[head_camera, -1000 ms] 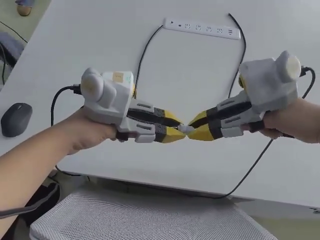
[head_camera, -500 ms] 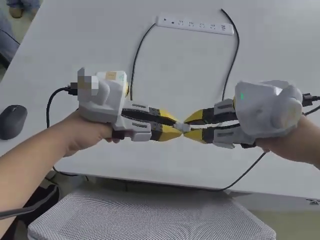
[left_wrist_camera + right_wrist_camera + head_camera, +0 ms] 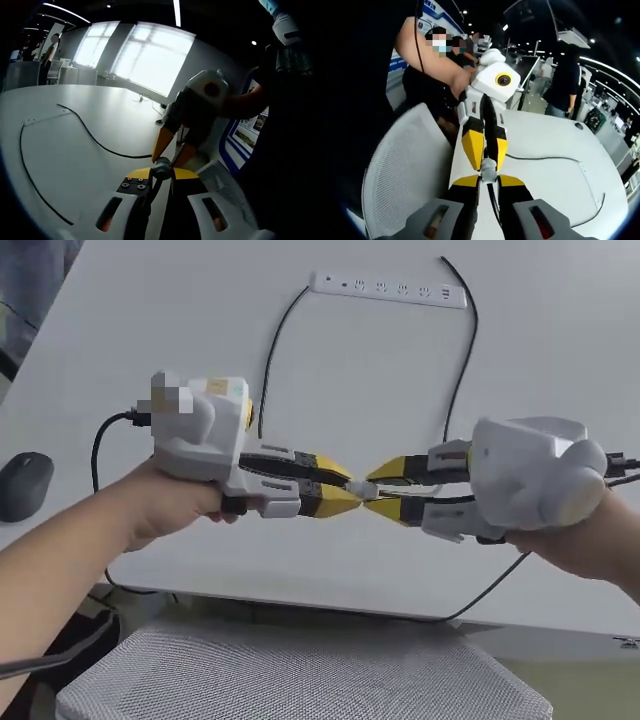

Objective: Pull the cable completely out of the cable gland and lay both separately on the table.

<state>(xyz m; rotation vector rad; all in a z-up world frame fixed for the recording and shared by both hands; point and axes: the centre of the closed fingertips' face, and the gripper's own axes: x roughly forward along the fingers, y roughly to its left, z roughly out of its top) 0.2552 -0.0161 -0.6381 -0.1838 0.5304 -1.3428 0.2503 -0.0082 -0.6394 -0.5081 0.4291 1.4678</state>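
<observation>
Cable gland (image 3: 360, 491) is held in the air above the counter's (image 3: 380, 380) near edge, between two tools that meet tip to tip. Left tongs (image 3: 348, 496) are narrow, clamped on the gland. Right tongs (image 3: 374, 498) look narrow on the thin black cable (image 3: 493, 197) just behind it. Gland is probably light, hard, slick plastic; cable is thin and limp, so grip it close to the gland.

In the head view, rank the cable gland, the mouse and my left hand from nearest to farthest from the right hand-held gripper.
1. The cable gland, at the right hand-held gripper's tips.
2. The left hand, leftward, holding the left hand-held gripper.
3. The mouse, far left on the table.
</observation>
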